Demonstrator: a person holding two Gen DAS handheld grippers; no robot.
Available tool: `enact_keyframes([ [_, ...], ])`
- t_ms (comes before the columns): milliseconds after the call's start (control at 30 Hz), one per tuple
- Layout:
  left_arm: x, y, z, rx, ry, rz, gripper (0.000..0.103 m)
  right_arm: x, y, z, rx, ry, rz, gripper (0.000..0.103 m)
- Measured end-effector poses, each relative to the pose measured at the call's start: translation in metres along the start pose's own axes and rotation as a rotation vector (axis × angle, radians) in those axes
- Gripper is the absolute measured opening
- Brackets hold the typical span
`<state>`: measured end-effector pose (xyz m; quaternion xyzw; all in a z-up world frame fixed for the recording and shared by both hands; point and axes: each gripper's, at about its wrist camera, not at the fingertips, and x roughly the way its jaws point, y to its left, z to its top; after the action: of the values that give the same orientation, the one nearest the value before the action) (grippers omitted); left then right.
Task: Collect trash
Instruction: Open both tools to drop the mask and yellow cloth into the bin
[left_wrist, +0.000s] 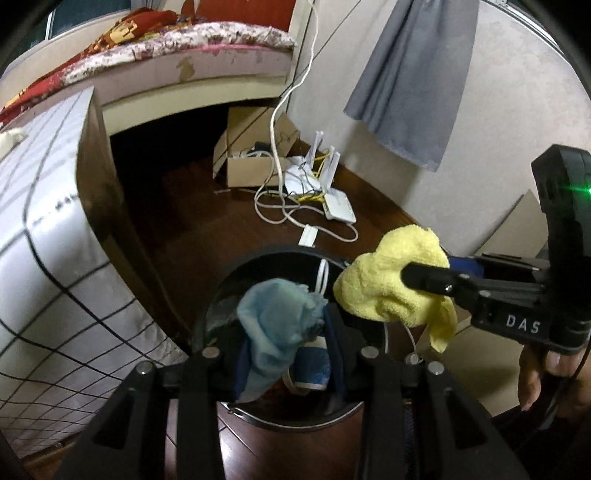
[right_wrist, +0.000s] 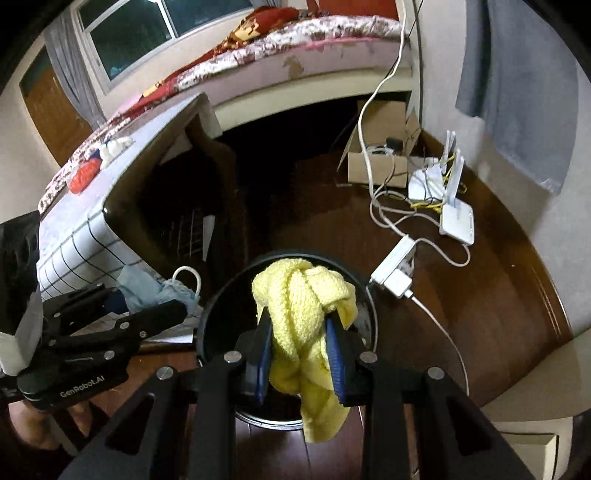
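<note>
Black round bin (right_wrist: 371, 317) on dark wood floor (right_wrist: 498, 295). Right gripper (right_wrist: 299, 354) clamped on yellow towel (right_wrist: 303, 295), left gripper (left_wrist: 284, 332) pinching blue cloth (left_wrist: 269, 314), both hanging over bin opening.

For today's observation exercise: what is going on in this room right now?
A person is collecting trash with two handheld grippers. The left gripper is shut on a blue cloth, the right gripper on a yellow cloth. Both cloths hang over a round black bin on the wooden floor beside a bed; neither is released yet.
</note>
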<state>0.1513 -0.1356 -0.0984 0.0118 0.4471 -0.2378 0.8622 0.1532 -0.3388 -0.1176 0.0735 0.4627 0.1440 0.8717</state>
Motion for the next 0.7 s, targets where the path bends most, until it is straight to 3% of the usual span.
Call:
enact_keyframes([
  [133, 0.014, 0.006, -0.002, -0.021, 0.021, -0.008, 0.04, 0.017, 0.001, 0.003, 0.017, 0.031, 0.047, 0.031],
  [200, 0.022, 0.007, -0.004, -0.027, 0.047, -0.044, 0.051, 0.027, -0.002, 0.003, 0.024, 0.05, 0.046, 0.04],
  [233, 0.028, 0.009, -0.003, -0.03, 0.063, -0.05, 0.071, 0.033, -0.008, 0.003, 0.041, 0.07, 0.018, 0.066],
  [267, 0.033, 0.01, -0.005, -0.029, 0.08, -0.022, 0.089, 0.04, -0.017, 0.002, 0.079, 0.092, -0.009, 0.099],
  [333, 0.036, 0.012, -0.012, -0.021, 0.072, 0.081, 0.101, 0.047, -0.03, -0.002, 0.124, 0.116, -0.036, 0.102],
  [400, 0.039, 0.02, -0.019, -0.044, 0.096, 0.131, 0.102, 0.049, -0.043, -0.005, 0.157, 0.111, -0.101, 0.102],
  [500, 0.036, 0.032, -0.028, -0.083, 0.095, 0.168, 0.102, 0.05, -0.05, -0.007, 0.163, 0.118, -0.15, 0.102],
  [700, 0.028, 0.038, -0.034, -0.098, 0.083, 0.194, 0.102, 0.055, -0.034, -0.011, 0.046, 0.143, -0.19, 0.102],
])
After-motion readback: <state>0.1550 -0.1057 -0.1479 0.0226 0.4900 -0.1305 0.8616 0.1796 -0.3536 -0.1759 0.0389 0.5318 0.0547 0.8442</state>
